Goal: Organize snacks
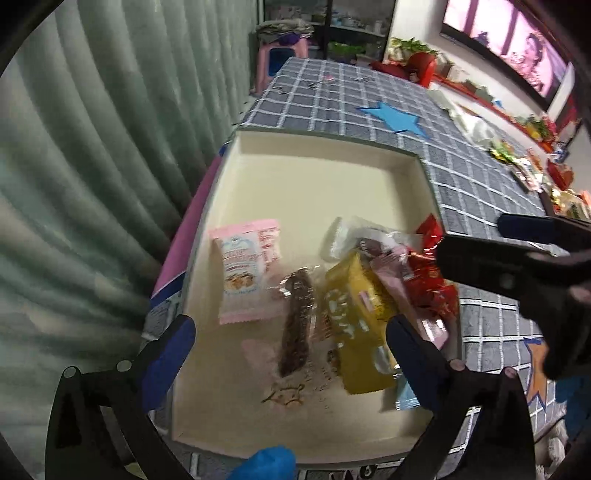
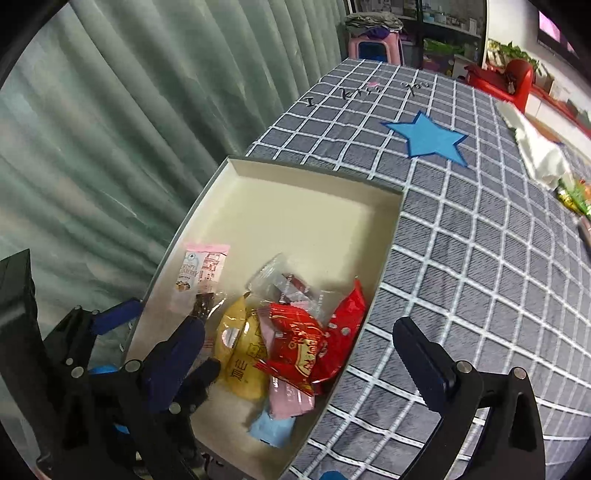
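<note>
I see both grippers, left (image 1: 291, 354) and right (image 2: 299, 354), hanging over the shallow cream cardboard box (image 1: 317, 177) with fingers spread wide, nothing between them. The snack packets sit inside the box at its near end: pink-and-white pouch (image 1: 245, 269), yellow packet (image 2: 240, 350), glossy red wrapper (image 2: 310, 339). The box rests on a grey checked tablecloth (image 2: 480, 258).

A grey cloth with a white grid (image 2: 480, 258) covers the surface, with a blue star (image 2: 428, 138) sewn on toward the upper right of the right wrist frame. Pale green curtains (image 2: 110, 129) fill the left side. At the top stand a pink stool (image 2: 373, 46) and dark shelves (image 1: 354, 22). A screen (image 1: 517, 40) glows in the upper right of the left wrist frame, above a red seat (image 1: 423, 66).
</note>
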`<state>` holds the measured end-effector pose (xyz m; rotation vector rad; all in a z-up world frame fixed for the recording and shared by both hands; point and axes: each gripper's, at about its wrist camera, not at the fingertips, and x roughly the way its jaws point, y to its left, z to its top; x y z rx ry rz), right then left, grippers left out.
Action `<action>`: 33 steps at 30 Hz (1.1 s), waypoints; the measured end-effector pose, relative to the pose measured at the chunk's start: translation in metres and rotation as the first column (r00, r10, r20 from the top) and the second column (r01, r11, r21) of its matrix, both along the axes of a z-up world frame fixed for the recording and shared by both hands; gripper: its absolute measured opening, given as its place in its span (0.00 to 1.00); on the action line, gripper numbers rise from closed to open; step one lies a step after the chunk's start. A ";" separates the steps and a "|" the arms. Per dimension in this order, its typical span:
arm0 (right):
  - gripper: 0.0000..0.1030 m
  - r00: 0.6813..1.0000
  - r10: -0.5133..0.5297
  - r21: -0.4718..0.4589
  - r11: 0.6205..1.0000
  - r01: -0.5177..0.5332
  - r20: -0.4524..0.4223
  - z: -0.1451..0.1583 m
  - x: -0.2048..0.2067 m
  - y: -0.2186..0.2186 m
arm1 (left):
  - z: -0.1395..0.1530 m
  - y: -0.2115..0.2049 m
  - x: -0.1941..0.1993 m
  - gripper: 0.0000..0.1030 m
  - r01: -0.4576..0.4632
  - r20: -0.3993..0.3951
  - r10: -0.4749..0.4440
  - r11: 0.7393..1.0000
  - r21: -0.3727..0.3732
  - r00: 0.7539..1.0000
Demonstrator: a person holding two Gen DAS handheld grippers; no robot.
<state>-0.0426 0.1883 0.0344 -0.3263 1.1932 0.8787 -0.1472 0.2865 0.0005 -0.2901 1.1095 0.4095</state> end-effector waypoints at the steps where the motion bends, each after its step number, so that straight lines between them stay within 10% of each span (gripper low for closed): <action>1: 1.00 1.000 0.006 -0.015 1.000 -0.006 0.001 0.001 0.000 0.000 | 0.001 -0.001 -0.001 1.00 -0.001 -0.009 0.001 1.000 0.016 1.000; 33: 1.00 0.999 0.048 -0.036 0.998 -0.049 -0.015 0.008 -0.018 -0.001 | 0.015 -0.019 -0.006 1.00 -0.009 -0.048 0.013 0.997 0.081 0.999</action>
